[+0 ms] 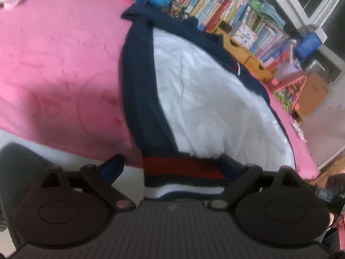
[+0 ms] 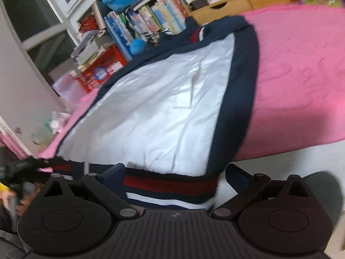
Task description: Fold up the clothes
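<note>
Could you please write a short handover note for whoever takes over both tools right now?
Left tool: open, astride the jacket's striped hem, not gripping.
Right tool: open, over the same hem band.
Jacket: spread on the pink blanket, white lining up, navy sides turned in, hem at the near bed edge.
Done: laid out, sides in.
Left: probably grasp the hem at both points and fold it toward the collar.

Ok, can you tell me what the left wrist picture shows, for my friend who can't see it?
A navy jacket with a shiny white lining lies spread open on a pink blanket. Its red, white and navy striped hem sits between the wide-open fingers of the black left tool, which do not press it. Behind stands a shelf of colourful books.
</note>
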Demonstrator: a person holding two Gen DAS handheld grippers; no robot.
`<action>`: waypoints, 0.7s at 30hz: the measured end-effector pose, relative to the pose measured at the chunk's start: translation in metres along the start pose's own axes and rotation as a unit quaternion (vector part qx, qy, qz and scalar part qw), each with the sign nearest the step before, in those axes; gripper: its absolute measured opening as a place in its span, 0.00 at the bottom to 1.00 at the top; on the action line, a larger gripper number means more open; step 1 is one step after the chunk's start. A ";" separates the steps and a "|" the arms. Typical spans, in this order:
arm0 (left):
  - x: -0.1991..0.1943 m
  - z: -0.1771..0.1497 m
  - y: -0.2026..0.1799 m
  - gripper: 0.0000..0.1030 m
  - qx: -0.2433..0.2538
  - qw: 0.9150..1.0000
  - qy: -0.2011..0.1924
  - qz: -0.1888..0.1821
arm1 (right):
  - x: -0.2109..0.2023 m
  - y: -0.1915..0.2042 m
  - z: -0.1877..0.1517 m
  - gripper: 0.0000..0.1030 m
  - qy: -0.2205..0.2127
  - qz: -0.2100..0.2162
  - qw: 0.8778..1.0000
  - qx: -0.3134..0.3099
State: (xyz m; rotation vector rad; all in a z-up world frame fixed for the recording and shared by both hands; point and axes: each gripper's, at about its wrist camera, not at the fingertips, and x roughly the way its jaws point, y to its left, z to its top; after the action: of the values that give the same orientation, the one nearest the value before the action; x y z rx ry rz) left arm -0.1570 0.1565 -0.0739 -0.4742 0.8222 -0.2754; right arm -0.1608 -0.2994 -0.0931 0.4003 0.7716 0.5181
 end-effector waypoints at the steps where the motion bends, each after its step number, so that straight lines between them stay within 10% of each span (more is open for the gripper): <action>1: 0.002 -0.001 0.001 0.90 -0.004 1.000 0.004 -0.003 | 0.002 -0.001 0.000 0.89 0.001 0.008 1.000 0.004; 4: -0.001 -0.001 0.004 0.50 -0.048 0.998 0.025 -0.032 | 0.003 0.000 -0.002 0.79 0.003 0.011 1.000 0.009; 7: -0.019 0.004 -0.005 0.32 -0.071 0.996 0.028 -0.043 | -0.011 0.005 -0.004 0.59 0.003 0.010 1.000 0.004; 15: -0.047 0.043 -0.046 0.30 -0.011 0.998 -0.011 -0.056 | -0.067 0.025 0.018 0.36 -0.075 0.069 0.995 -0.020; 21: -0.008 0.082 -0.074 0.30 0.037 0.999 -0.024 0.000 | -0.030 0.051 0.065 0.32 -0.071 0.032 0.996 -0.043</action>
State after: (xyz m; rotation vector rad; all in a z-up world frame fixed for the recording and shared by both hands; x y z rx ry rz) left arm -0.1043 0.1200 0.0160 -0.4111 0.7635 -0.2930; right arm -0.1452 -0.2854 -0.0074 0.3787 0.5996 0.5748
